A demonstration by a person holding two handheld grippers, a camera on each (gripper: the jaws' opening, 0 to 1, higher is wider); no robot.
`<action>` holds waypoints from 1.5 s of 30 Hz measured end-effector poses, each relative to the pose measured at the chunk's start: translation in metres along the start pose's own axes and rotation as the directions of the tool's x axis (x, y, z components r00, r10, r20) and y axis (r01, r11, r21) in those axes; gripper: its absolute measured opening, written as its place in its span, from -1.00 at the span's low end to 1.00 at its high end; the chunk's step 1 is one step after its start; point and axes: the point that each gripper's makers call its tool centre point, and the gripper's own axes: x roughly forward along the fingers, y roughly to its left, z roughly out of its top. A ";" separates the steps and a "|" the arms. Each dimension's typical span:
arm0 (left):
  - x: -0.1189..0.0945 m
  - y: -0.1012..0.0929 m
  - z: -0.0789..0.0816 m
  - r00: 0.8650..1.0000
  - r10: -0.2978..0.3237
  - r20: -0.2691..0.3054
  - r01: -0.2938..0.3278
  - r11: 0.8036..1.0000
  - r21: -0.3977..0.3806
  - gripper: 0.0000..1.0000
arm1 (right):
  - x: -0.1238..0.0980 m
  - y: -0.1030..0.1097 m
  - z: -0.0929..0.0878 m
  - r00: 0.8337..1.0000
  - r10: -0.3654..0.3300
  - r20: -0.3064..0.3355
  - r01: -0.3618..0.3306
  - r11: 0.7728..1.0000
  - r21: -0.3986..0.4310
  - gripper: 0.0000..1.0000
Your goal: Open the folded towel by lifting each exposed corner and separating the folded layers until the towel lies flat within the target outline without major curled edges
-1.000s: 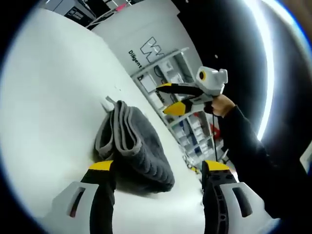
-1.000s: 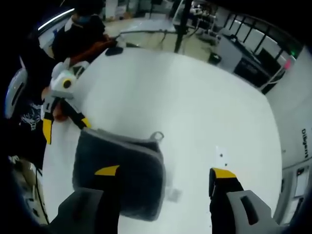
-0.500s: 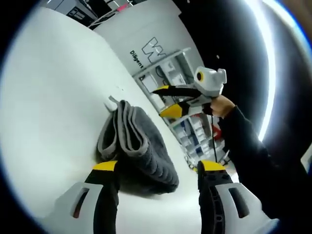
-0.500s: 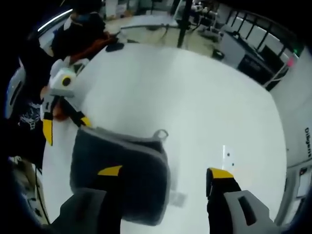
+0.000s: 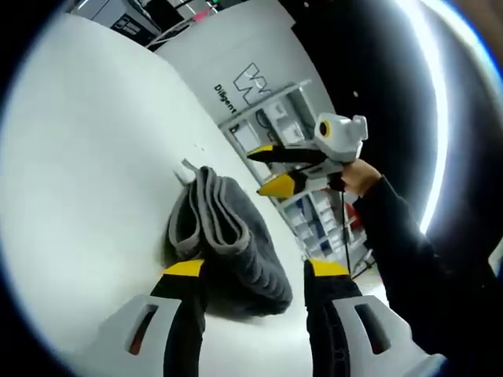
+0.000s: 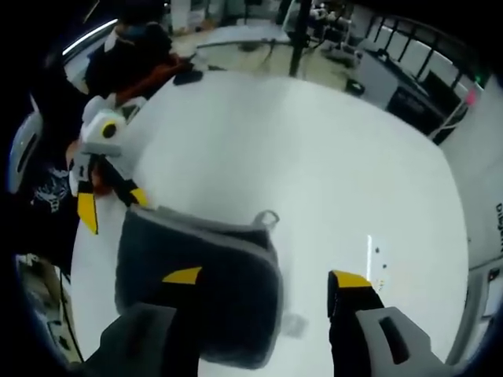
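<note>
A folded grey towel (image 5: 224, 236) lies on the white table (image 5: 86, 157), with a small hanging loop (image 5: 185, 168) at its far end. My left gripper (image 5: 255, 271) is open, its yellow-tipped jaws standing either side of the towel's near end. My right gripper (image 5: 271, 167) comes in from the right, held by a hand above the towel's far side, jaws apart. In the right gripper view the towel (image 6: 212, 259) sits under my open right gripper (image 6: 266, 279), whose left jaw hangs over the cloth. The left gripper (image 6: 110, 203) is at the towel's far left corner.
A white panel with a logo (image 5: 236, 78) and shelving with boxes (image 5: 275, 126) stand past the table. A person in dark clothes (image 6: 43, 188) is at the table's left edge. Black frames and equipment (image 6: 393, 71) stand behind. Small marks (image 6: 377, 253) dot the table right of the towel.
My left gripper's jaws have drawn closer together around the towel's near end. The right gripper's jaws narrowed slightly. The towel has kept its shape.
</note>
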 end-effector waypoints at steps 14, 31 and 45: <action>0.002 0.003 0.004 1.000 0.010 0.023 -0.010 1.000 0.014 -0.25 | 0.010 0.007 -0.001 0.999 0.036 0.000 -0.036 0.999 0.004 0.15; 0.004 0.009 0.010 0.998 0.028 0.052 -0.030 0.999 0.043 -0.53 | 0.033 0.010 -0.006 0.997 0.079 -0.018 -0.078 0.996 0.037 -0.04; 0.005 0.012 0.011 0.998 0.035 0.052 -0.037 0.999 0.036 -0.64 | 0.042 0.020 -0.014 0.993 0.099 -0.064 -0.096 0.994 0.053 -0.22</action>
